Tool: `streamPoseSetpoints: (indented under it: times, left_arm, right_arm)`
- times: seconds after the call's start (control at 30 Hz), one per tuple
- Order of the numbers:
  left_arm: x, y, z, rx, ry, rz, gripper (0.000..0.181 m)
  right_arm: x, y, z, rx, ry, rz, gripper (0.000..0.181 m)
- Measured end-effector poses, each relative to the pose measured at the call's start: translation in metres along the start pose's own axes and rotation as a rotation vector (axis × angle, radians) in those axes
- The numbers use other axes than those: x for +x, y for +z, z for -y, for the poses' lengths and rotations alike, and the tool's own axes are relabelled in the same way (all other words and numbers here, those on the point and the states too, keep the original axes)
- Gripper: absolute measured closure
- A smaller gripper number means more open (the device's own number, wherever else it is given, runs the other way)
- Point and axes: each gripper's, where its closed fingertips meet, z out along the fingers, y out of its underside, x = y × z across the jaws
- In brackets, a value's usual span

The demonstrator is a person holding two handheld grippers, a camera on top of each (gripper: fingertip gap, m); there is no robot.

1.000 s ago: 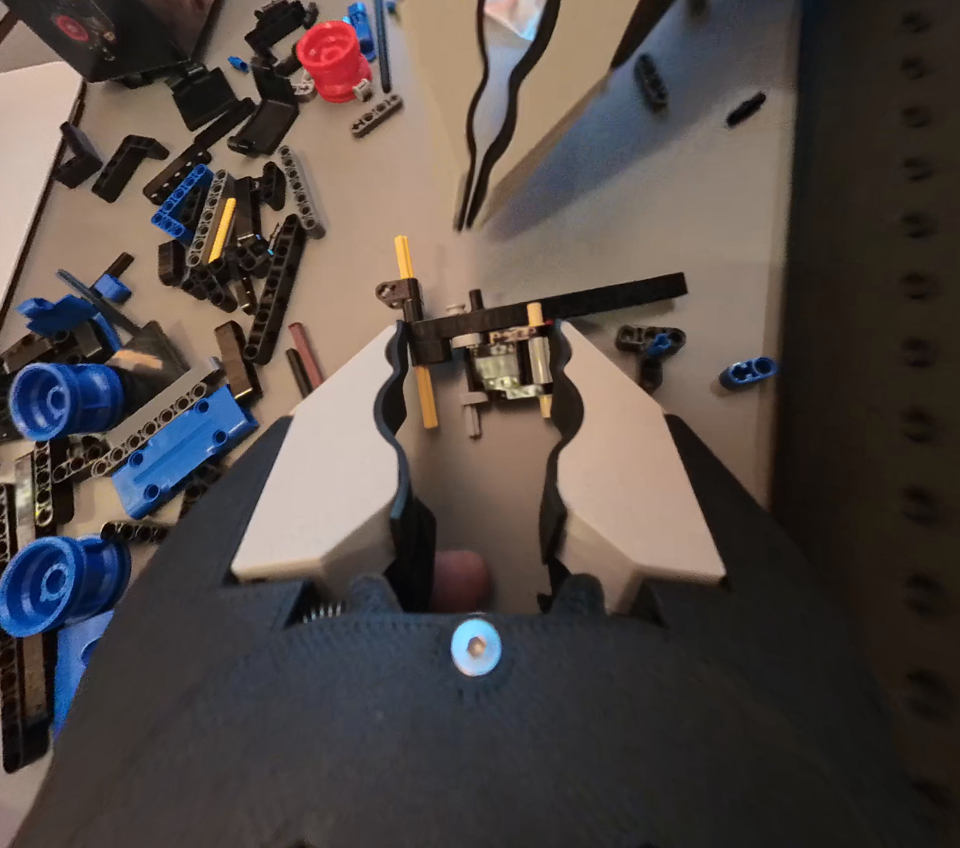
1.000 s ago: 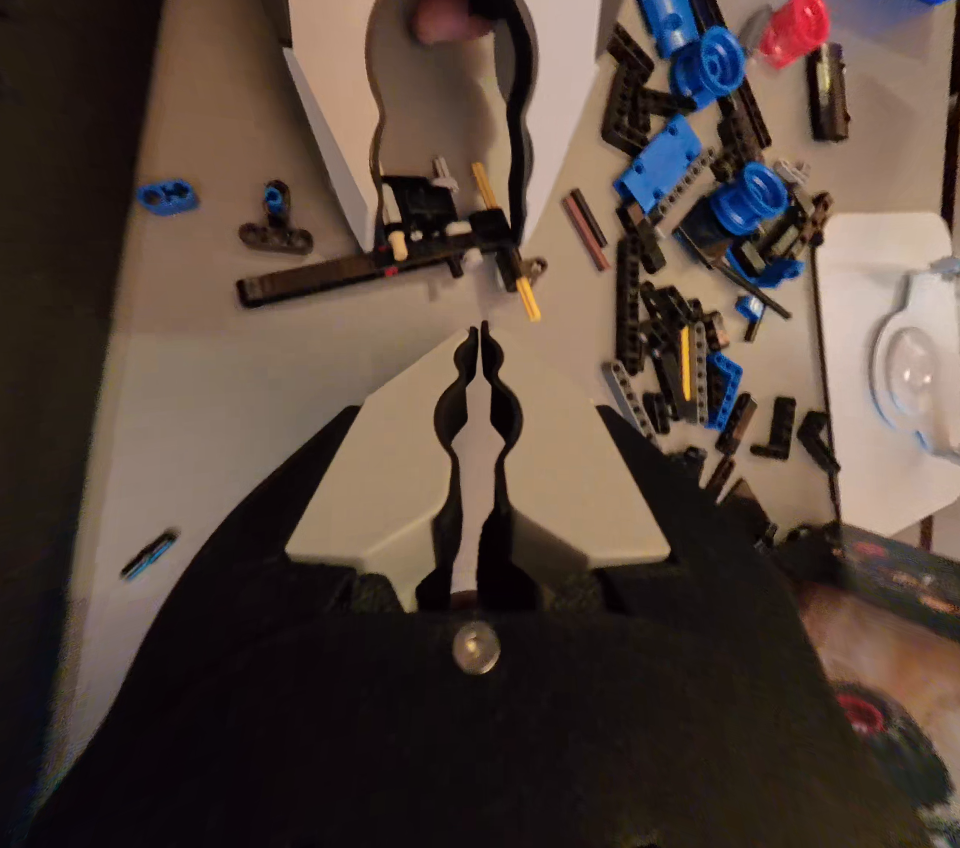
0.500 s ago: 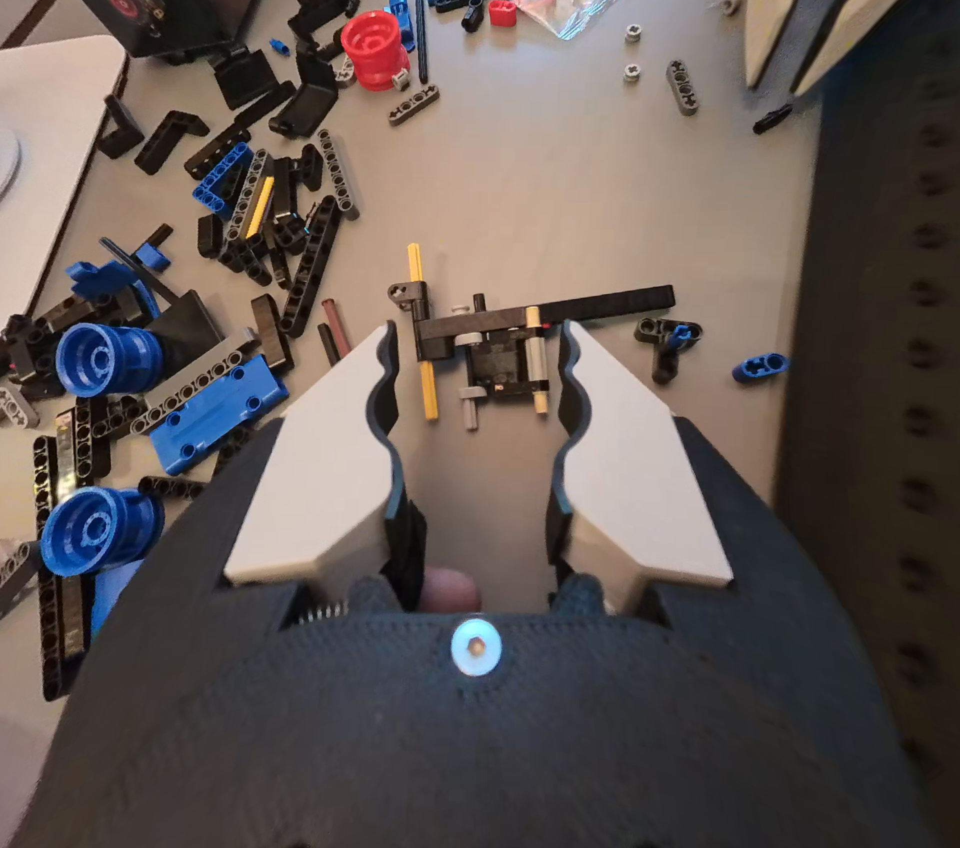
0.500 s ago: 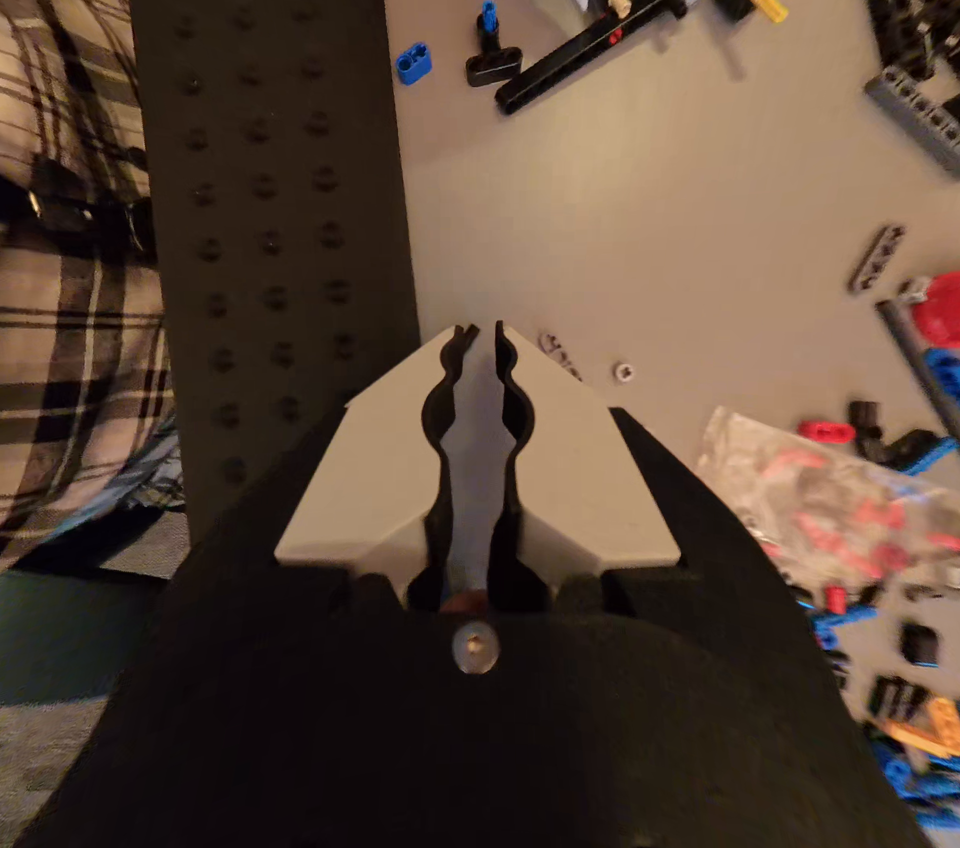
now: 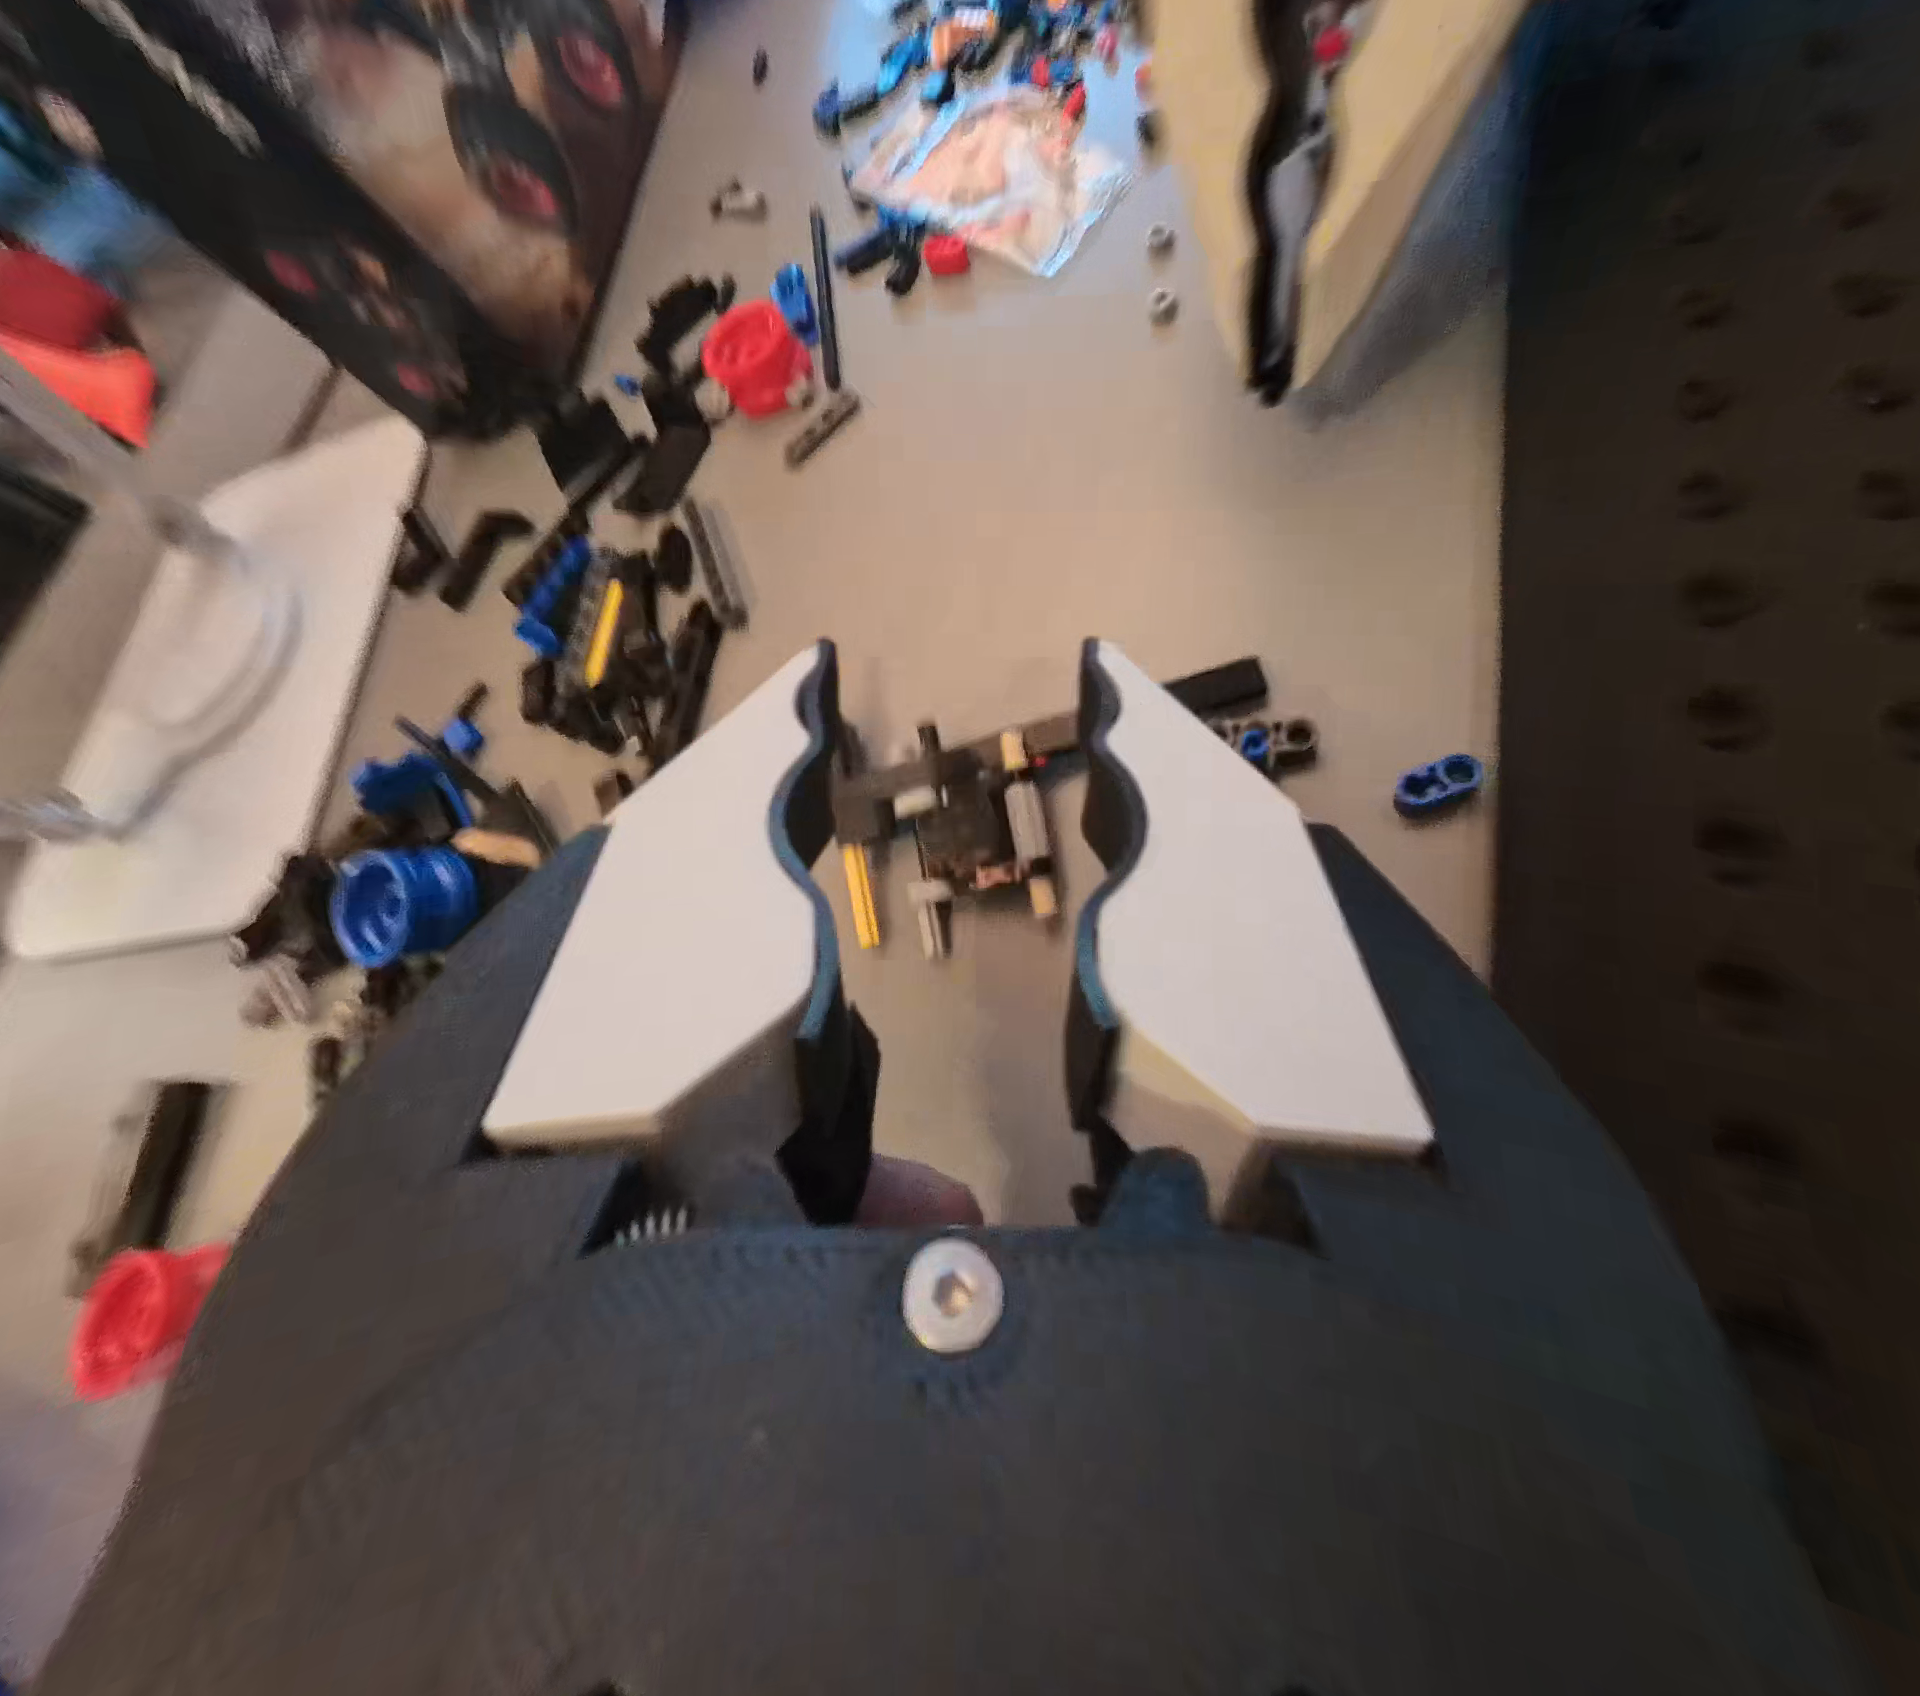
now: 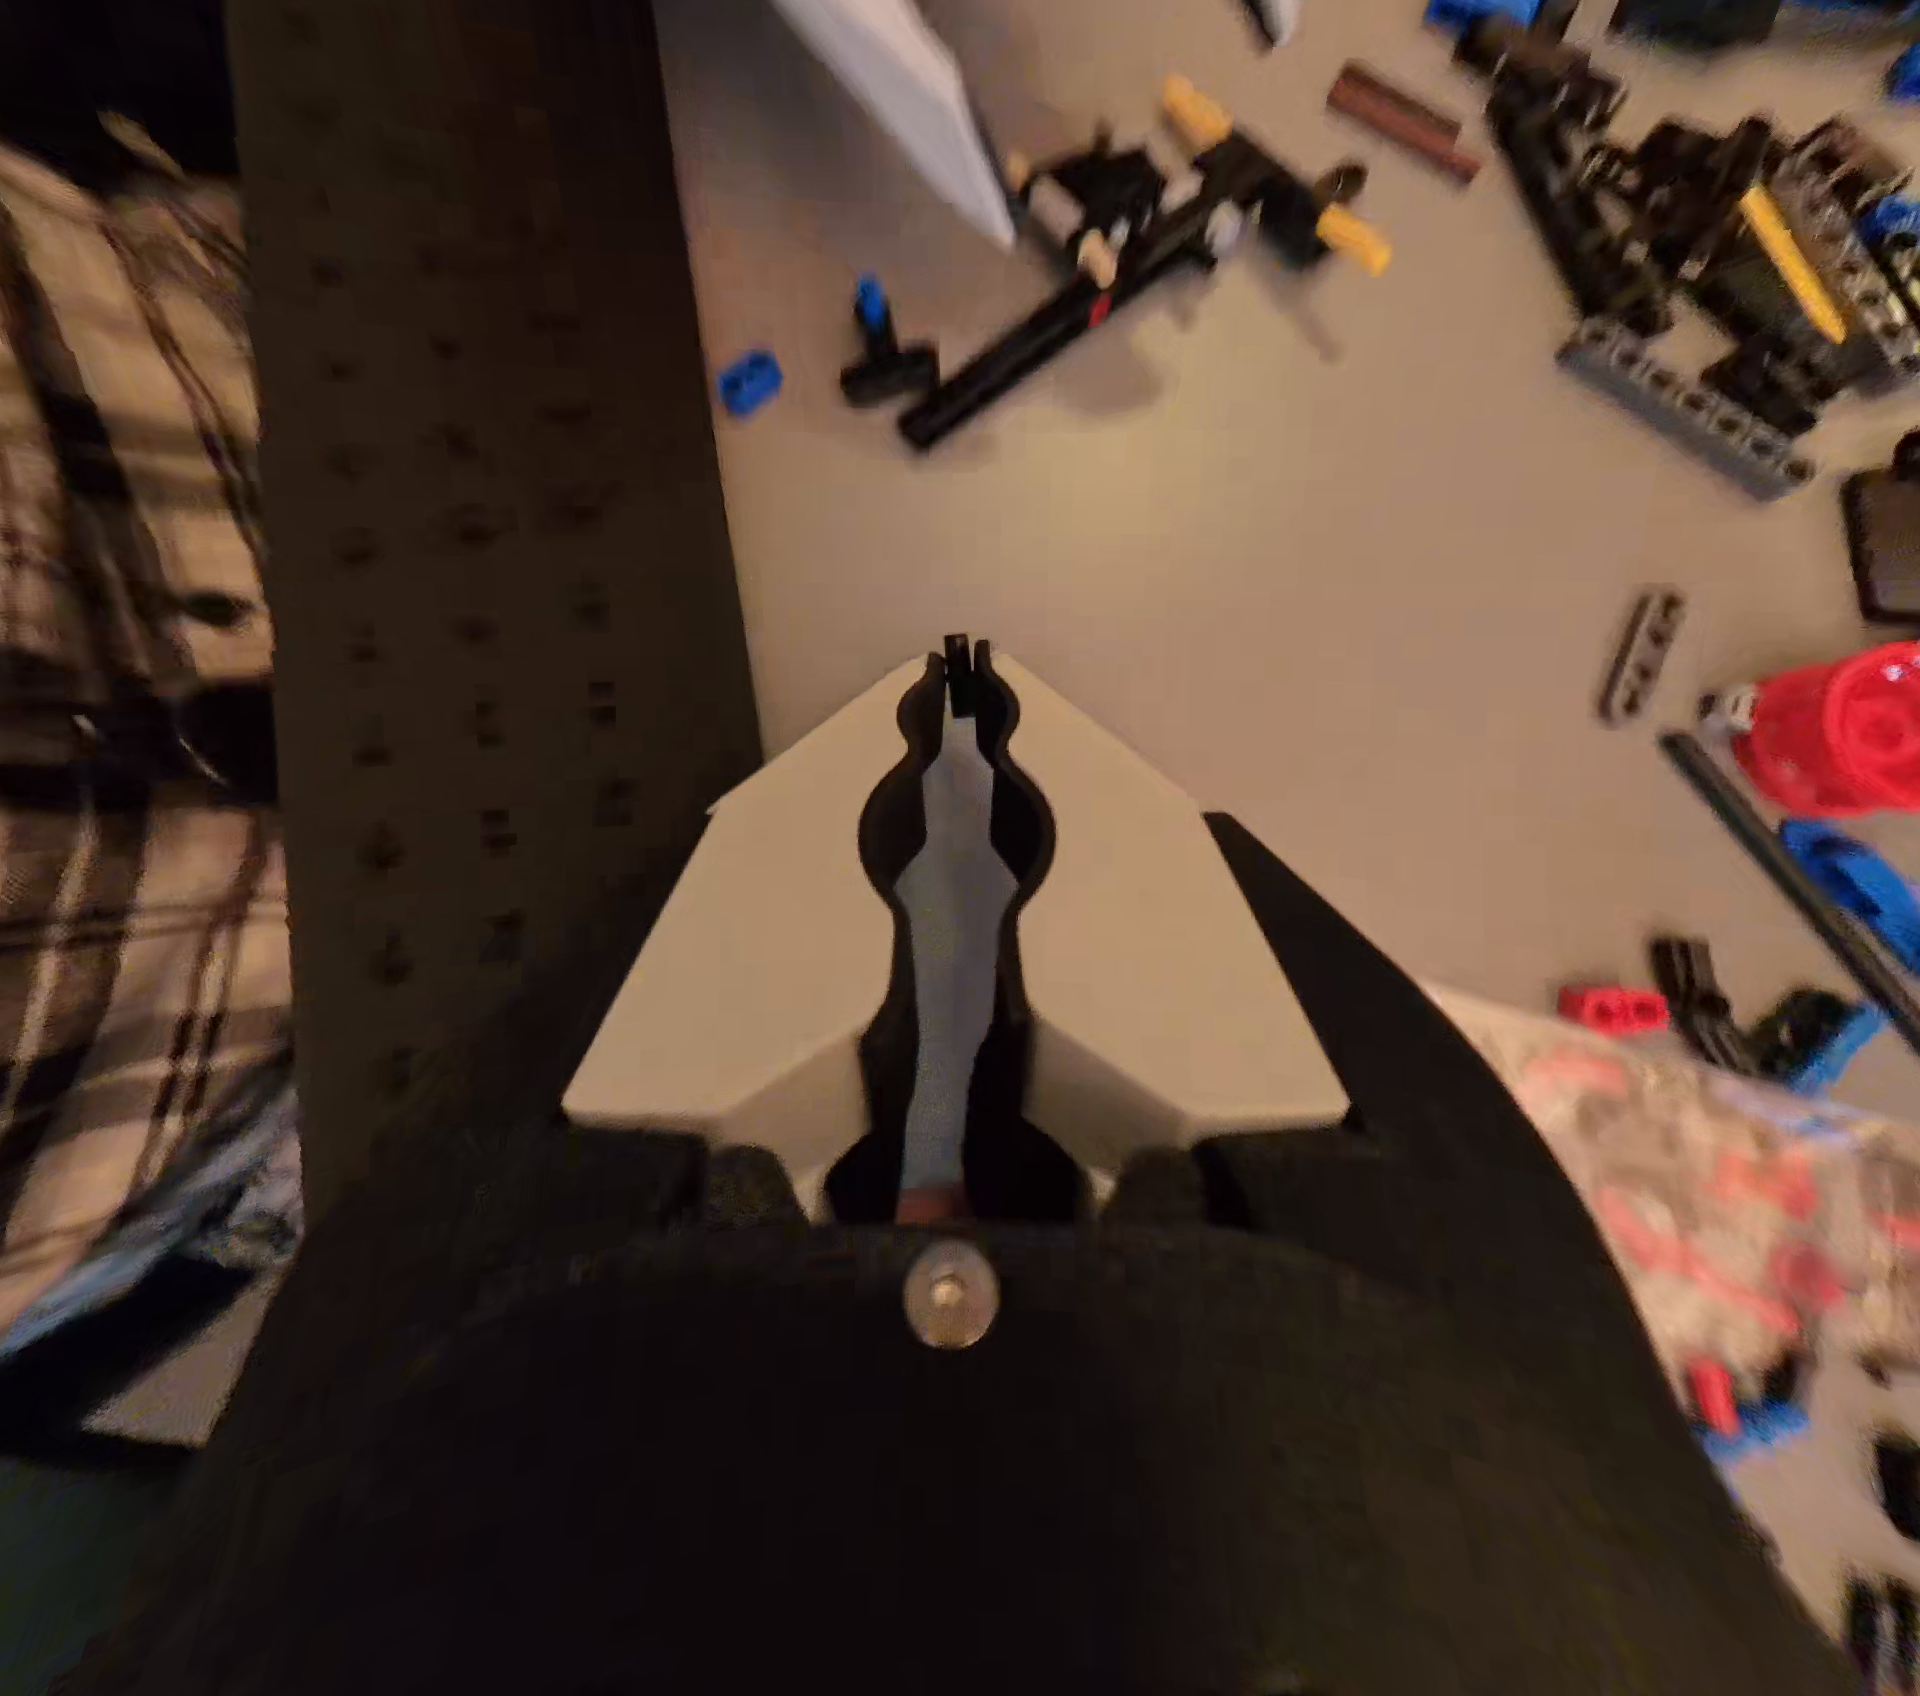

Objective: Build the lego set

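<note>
Here your half-built black assembly point(image 5: 961, 815) lies flat on the grey table point(image 5: 1195, 524), its yellow axle point(image 5: 860, 893) pointing back at you. Your left gripper point(image 5: 954, 670) sits over it, fingers spread wide, gripping nothing. Your right gripper point(image 6: 961, 659) is pinched nearly closed on a small black piece point(image 6: 958, 678), probably a pin; blur prevents certainty. Loose parts point(image 5: 623, 638) lie left, beside the box point(image 5: 343, 88).

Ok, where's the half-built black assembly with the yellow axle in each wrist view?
Left wrist view: assembly on the table, between the open left gripper fingers.
Right wrist view: assembly upper centre, beside a far fingertip.
Shared landmark: small blue connector near the table edge.
</note>
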Motion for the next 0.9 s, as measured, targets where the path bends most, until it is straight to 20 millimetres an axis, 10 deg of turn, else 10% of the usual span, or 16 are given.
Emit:
streamPoseSetpoints:
  times: [0.3, 0.9]
  left_arm:
    - [0.023, 0.009, 0.034, 0.057, 0.381, 0.11, 0.156]
    - [-0.011, 0.003, 0.034, 0.017, 0.359, 0.314, 0.18]
  right_arm:
    - [0.011, 0.0, 0.057, 0.264, 0.165, 0.251, 0.177]
    - [0.035, -0.005, 0.087, 0.472, 0.376, 0.233, 0.175]
